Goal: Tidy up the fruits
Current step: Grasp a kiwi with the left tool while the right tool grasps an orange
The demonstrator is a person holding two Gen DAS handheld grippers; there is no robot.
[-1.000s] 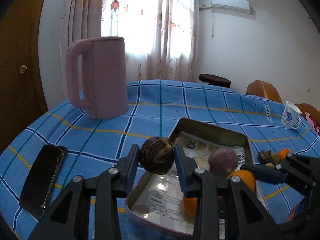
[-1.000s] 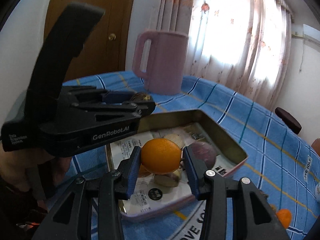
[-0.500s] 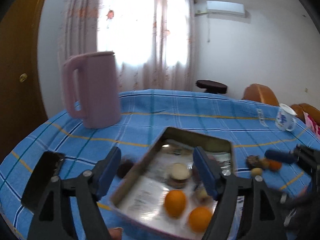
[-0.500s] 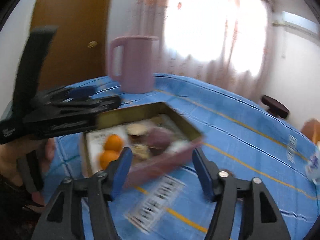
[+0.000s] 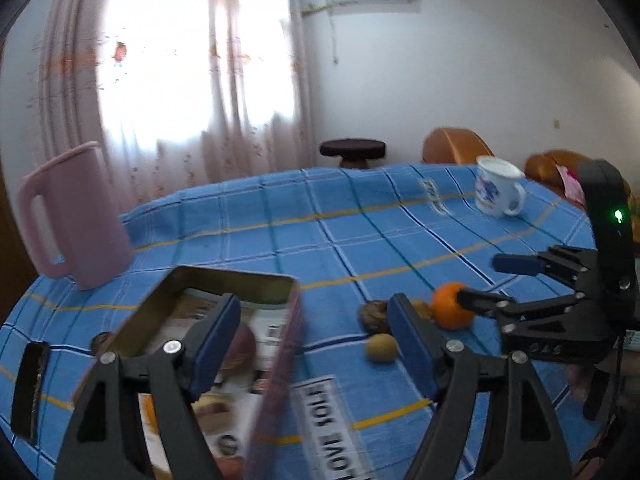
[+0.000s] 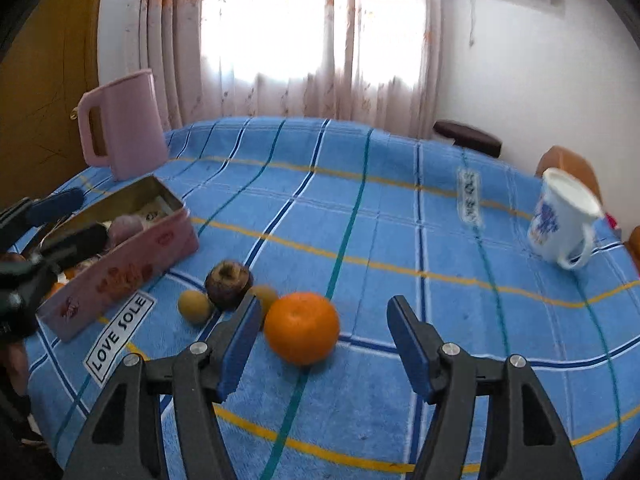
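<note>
The right claw [image 6: 320, 344] is hanging released over the tabletop [image 6: 400, 216], its blue fingers spread wide, with an orange [image 6: 302, 328] sitting on the blue checked cloth between them, closer to the left finger and gripped by neither. Just beyond the orange, a dark round fruit [image 6: 229, 285] is resting with two small yellowish fruits [image 6: 195, 306] touching or nearly touching it.

The left claw [image 5: 316, 340] is also standing released, fingers apart and holding nothing; its left finger is hovering over the open tin [image 5: 224, 280], which is lying toward the left edge of the tabletop. Inside the tin a purplish fruit [image 5: 242, 346] is showing, and more pieces are lying in the blurred near end. A pink jug [image 6: 122, 124] is standing near the far left edge, behind the tin. A white mug [image 6: 562, 216] with blue print is sitting tilted toward the right edge. A dark phone [image 5: 30, 388] is lying at the left edge beside the tin.
</note>
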